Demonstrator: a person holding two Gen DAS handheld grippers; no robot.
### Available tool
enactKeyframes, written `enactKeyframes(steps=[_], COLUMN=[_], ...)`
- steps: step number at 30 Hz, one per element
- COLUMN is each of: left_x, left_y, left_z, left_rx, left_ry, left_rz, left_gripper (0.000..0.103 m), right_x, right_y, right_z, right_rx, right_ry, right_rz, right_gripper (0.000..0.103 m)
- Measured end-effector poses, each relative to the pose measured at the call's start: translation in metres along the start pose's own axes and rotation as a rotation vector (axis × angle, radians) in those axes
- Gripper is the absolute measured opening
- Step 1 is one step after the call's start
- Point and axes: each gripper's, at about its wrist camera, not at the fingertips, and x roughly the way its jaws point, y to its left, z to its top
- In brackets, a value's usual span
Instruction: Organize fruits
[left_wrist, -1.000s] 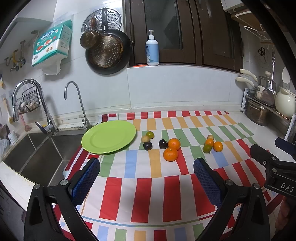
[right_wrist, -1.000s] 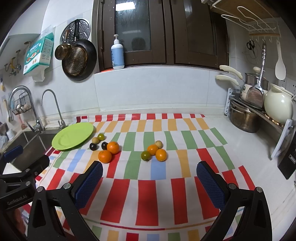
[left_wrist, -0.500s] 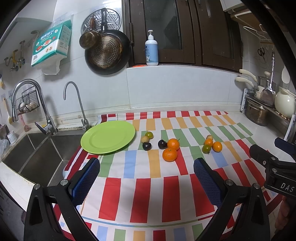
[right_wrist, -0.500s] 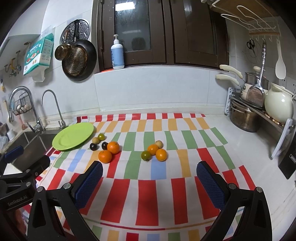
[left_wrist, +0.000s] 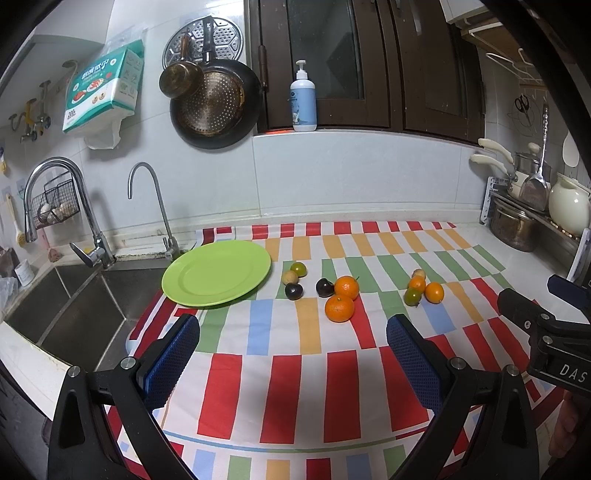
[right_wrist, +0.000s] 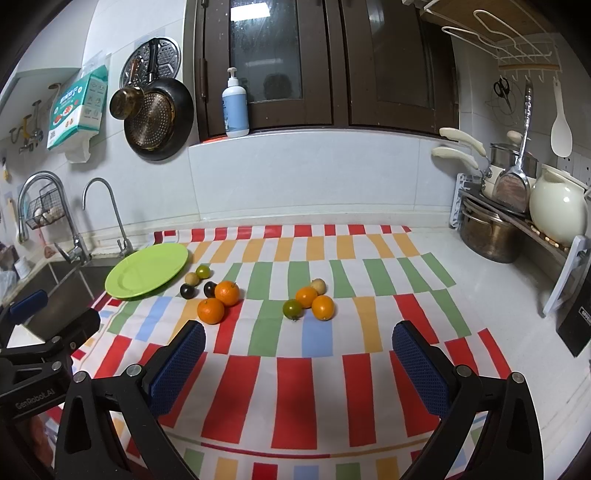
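A striped cloth of red, green, orange and blue blocks covers most of the counter, running from the steel sink on the left toward the white worktop on the right. At the far left of the cloth, just beside the sink, lies a green plate with nothing on it.

The left gripper hangs over the near part of the cloth with its blue-padded fingers spread wide and nothing between them. The right gripper hangs likewise over the near cloth, jaws wide apart and empty; its black body also shows at the right edge of the left wrist view.

All the fruit sits on the cloth, none on the plate. Just right of the plate is one cluster: two large oranges touching each other, two dark plums on their left, then a green fruit and a small tan fruit nearest the plate rim. Well to the right is a second cluster: two small oranges, a green fruit at their near left, and a small tan fruit behind them. Whether the small pieces in each cluster touch one another is hard to tell through the fisheye.
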Motion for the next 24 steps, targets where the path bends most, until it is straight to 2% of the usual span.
enactKeyframes(steps=[24], left_x=[-0.0004], left_y=[-0.0007], left_z=[-0.0008], left_rx=[0.0], left_ry=[0.0], left_rz=[-0.002], left_gripper=[0.103], right_x=[0.0006], right_y=[0.0005], right_z=[0.0], right_rx=[0.001], right_ry=[0.004], right_rz=[0.002], right_gripper=[0.103])
